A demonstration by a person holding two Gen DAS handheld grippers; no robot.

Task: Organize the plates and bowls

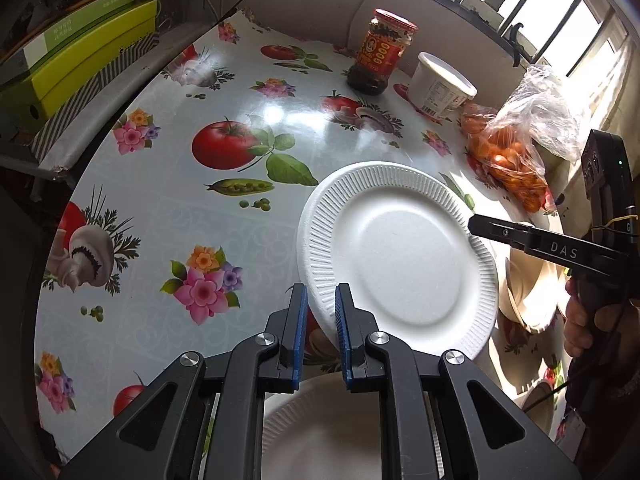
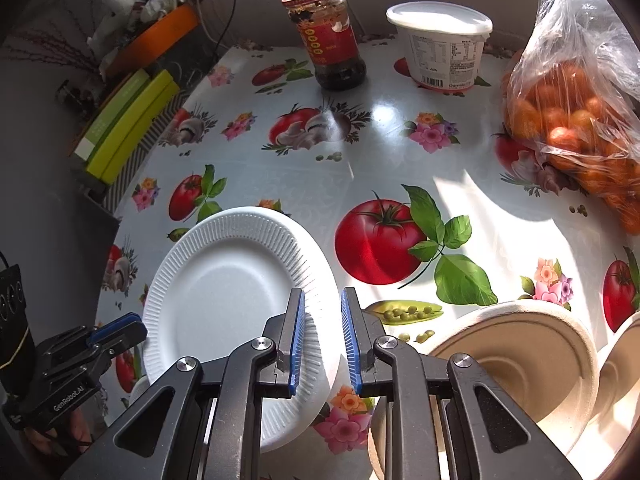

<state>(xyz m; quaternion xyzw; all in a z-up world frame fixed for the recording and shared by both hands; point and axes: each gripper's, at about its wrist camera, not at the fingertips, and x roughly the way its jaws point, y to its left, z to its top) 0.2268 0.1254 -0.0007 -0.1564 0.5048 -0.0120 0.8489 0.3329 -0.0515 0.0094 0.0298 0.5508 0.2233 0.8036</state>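
Observation:
A white foam plate [image 1: 400, 256] with a ribbed rim hangs tilted above the flowered tablecloth, held from two sides. My left gripper [image 1: 322, 316] is shut on its near rim. My right gripper [image 1: 476, 226] is shut on the opposite rim. In the right wrist view the same plate [image 2: 224, 284] sits between my right gripper's [image 2: 323, 324] blue pads, and my left gripper [image 2: 134, 330] pinches its far left edge. A second white plate [image 1: 320, 420] lies below on the table. Beige bowls [image 2: 520, 344] lie on their sides at the right, another bowl [image 2: 624, 364] beside them.
At the back of the table [image 2: 380, 152] stand a red-labelled jar [image 2: 328, 36] and a white lidded tub [image 2: 440, 44]. A plastic bag of small orange fruit [image 2: 572, 120] lies at the right. Green boxes [image 1: 80, 56] sit on a shelf at the left. A person's hand [image 1: 580, 320] holds the right gripper.

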